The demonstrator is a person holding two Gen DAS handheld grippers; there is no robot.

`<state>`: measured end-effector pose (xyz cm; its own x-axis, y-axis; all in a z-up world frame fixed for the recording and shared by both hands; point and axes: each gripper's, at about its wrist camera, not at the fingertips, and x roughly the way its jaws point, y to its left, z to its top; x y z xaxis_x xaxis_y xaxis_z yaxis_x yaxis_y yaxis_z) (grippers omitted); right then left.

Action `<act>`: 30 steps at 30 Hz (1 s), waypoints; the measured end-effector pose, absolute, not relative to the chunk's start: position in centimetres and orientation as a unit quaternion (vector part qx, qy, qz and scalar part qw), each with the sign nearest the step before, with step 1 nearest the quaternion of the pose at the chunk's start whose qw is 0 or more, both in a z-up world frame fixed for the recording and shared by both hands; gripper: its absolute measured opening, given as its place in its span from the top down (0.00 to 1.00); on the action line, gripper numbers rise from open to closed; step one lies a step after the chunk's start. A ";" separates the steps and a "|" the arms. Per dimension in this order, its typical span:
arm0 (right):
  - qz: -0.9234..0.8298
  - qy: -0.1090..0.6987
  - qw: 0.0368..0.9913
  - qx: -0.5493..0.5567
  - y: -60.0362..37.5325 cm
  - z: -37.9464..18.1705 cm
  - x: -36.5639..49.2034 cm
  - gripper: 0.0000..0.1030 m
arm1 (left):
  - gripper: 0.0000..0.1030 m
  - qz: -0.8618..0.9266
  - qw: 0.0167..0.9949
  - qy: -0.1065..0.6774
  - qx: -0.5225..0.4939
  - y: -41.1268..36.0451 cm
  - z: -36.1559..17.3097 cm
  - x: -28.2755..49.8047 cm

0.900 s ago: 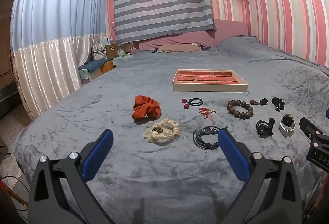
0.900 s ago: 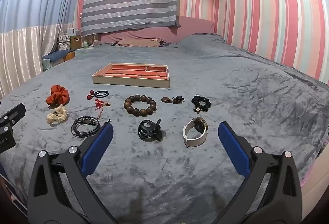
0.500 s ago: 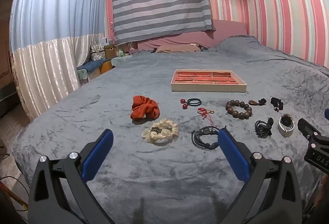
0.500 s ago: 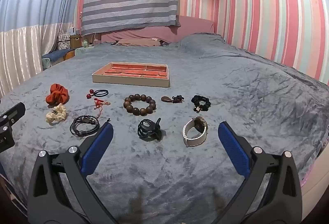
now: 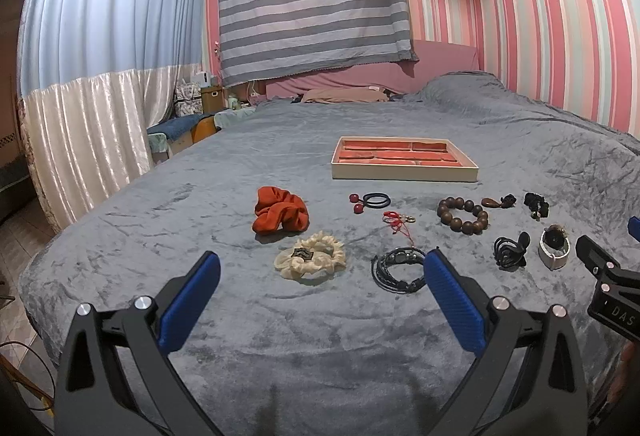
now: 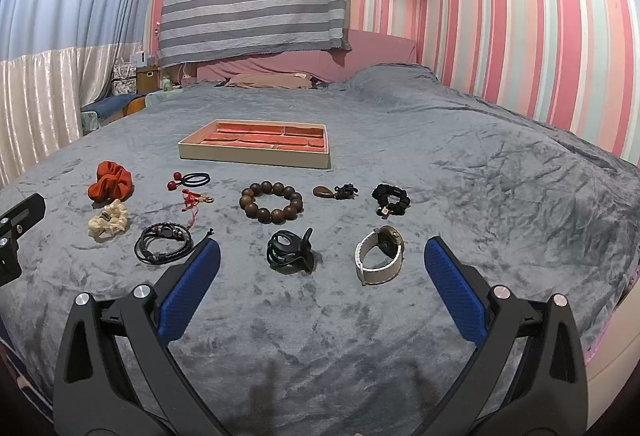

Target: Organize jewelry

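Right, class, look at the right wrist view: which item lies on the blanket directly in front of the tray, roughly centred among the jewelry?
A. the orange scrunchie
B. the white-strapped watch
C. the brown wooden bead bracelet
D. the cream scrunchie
C: the brown wooden bead bracelet lies just in front of the tray, while the watch and both scrunchies lie off to the sides.

Each gripper (image 5: 322, 270) (image 6: 322, 258) — black angular arms, silver screws, blue ribbed pads.

Bare blanket (image 6: 500, 196) right of the tray (image 6: 256, 156); jewelry crowds its near side.
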<state>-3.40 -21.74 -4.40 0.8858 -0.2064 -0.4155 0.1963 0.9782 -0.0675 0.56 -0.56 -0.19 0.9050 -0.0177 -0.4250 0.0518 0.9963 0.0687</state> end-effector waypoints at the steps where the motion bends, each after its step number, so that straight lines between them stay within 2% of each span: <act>1: -0.103 0.215 0.971 -0.012 -21.7 -4.4 -3.4 0.04 | 0.04 -0.018 0.975 0.218 0.039 -0.6 -0.2 0.6; 30: -0.106 0.216 0.971 -0.013 -21.9 -4.7 -3.4 0.04 | 0.04 -0.019 0.975 0.218 0.037 -0.3 -0.3 0.5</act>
<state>-3.40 -21.92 -4.70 0.8847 -0.2109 -0.4157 0.1996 0.9773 -0.0710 0.47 -0.34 -0.32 0.9046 -0.0201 -0.4257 0.0523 0.9966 0.0641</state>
